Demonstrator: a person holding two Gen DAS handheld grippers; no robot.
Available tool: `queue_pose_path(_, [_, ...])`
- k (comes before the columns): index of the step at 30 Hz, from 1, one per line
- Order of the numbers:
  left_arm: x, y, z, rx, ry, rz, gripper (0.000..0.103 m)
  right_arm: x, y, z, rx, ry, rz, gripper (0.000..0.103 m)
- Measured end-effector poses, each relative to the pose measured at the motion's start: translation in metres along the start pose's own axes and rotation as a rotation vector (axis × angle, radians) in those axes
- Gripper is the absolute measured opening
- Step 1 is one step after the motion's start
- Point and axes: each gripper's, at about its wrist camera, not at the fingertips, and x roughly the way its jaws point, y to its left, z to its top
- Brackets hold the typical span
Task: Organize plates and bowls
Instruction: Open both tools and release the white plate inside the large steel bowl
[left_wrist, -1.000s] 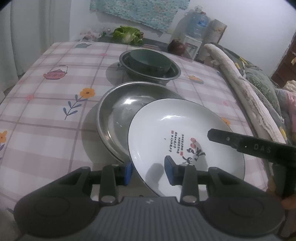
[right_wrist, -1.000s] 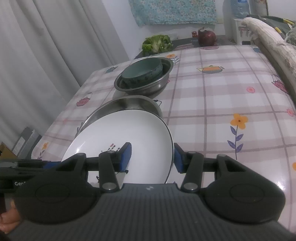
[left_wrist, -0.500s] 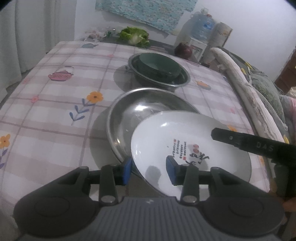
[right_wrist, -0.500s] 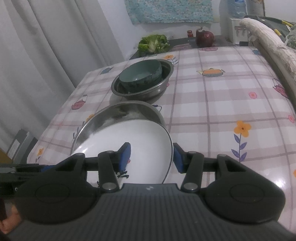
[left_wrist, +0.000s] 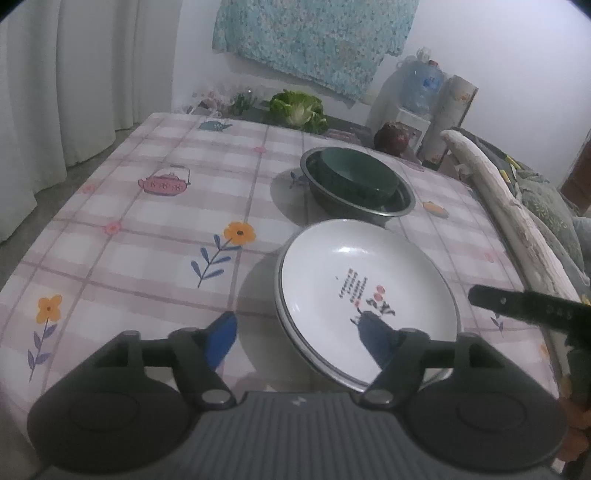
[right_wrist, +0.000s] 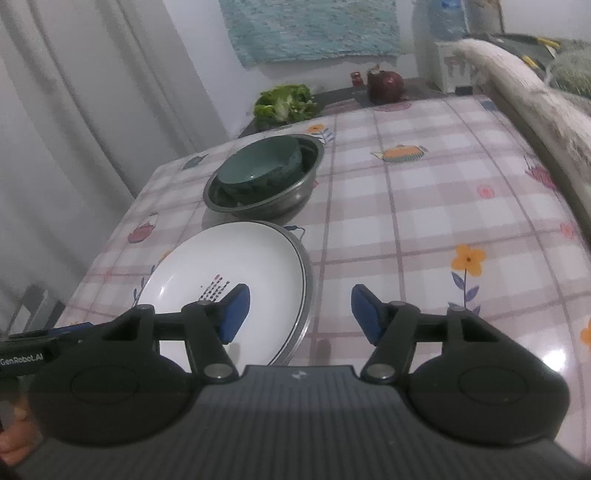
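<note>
A white plate (left_wrist: 365, 291) with a printed motif lies in a steel plate whose rim (left_wrist: 295, 341) shows under it; both also show in the right wrist view, the white plate (right_wrist: 229, 277) over the steel rim (right_wrist: 308, 306). A dark green bowl (left_wrist: 360, 177) sits in a steel bowl (left_wrist: 397, 206) farther back, also seen in the right wrist view (right_wrist: 258, 170). My left gripper (left_wrist: 301, 341) is open, its jaws astride the plates' near left rim. My right gripper (right_wrist: 299, 308) is open astride the near right rim.
The table has a checked cloth with flower prints (left_wrist: 236, 234). Lettuce (left_wrist: 297, 109) and a dark round pot (right_wrist: 386, 85) stand beyond the far edge. A cushioned bench (right_wrist: 517, 85) runs along the right side. Curtains (left_wrist: 74, 74) hang at the left.
The white plate has gone down flat into the steel plate. Both grippers have opened and let go of its rim, and both have pulled back a little.
</note>
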Motion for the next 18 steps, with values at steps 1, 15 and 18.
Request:
queue_pose_path(1, [0.001, 0.000, 0.001, 0.006, -0.006, 0.000, 0.081, 0.001, -0.003, -0.002, 0.016, 0.001, 0.003, 0.061])
queue_pose_path(15, [0.071, -0.004, 0.030, 0.040, 0.061, -0.031, 0.066, 0.044, -0.017, 0.001, 0.123, 0.005, 0.071, 0.054])
queue_pose_path(18, [0.083, -0.004, 0.034, 0.030, 0.099, -0.035, 0.057, 0.056, -0.023, 0.004, 0.149, 0.021, 0.097, 0.045])
